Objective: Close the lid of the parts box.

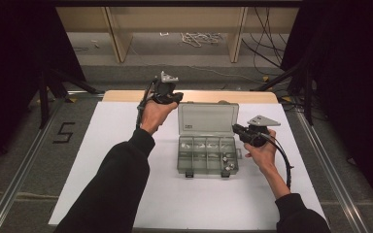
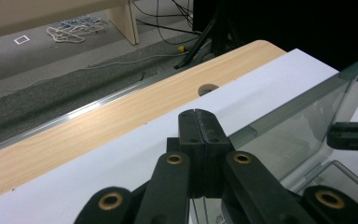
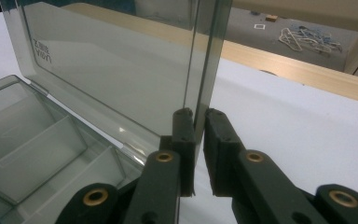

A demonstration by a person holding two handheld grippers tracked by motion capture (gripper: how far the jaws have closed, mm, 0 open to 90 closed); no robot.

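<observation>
The right gripper (image 3: 199, 116) is pinching the lid (image 1: 207, 119) edge of the compartment box (image 1: 207, 158), holding it upright. The left gripper (image 2: 198, 122), jaws pressed together and empty, is hovering left of the lid. Next move likely calls for lowering the lid.

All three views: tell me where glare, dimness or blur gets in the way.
High view: dark at both sides, the white sheet evenly lit. Left gripper view: a bright glint on the metal rail, the floor behind soft. Right gripper view: pale reflections on the clear lid, far background blurred.
</observation>
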